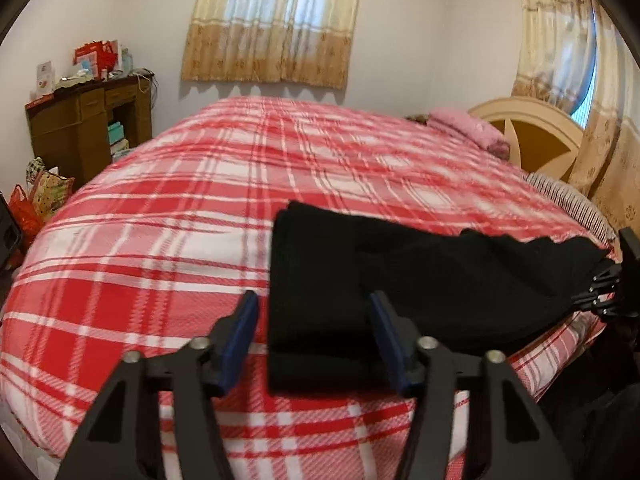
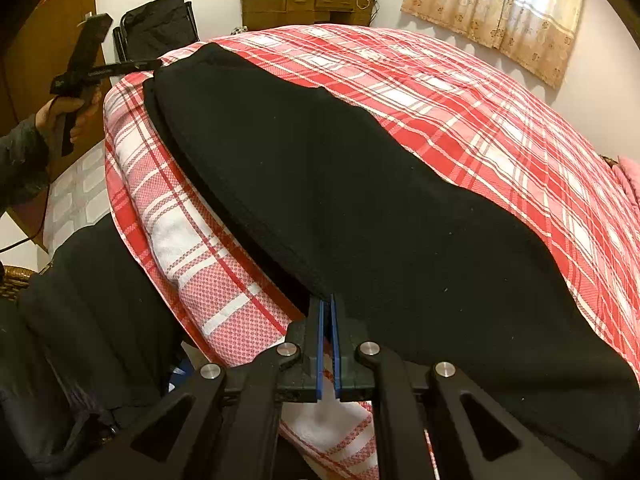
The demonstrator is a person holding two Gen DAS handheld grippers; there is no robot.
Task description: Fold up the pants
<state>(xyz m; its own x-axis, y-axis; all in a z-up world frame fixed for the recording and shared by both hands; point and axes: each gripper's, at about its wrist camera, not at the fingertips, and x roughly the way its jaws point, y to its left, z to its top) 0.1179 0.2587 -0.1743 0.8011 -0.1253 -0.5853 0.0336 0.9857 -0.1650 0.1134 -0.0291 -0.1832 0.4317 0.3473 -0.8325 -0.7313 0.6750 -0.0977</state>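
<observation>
We have the black pants [image 2: 360, 208] stretched flat along the near edge of the bed [image 1: 200, 184], over the red plaid cover, so the legs lie one on the other, ready for the next fold. Our right gripper [image 2: 329, 312] has its jaws pressed together on the fabric's edge at one end, keeping it taut. Our left gripper [image 1: 314, 308] hovers at the other end, near the bed's corner, jaws spread on either side of the cloth, gripping nothing; we judge it is lined up to pinch that end.
</observation>
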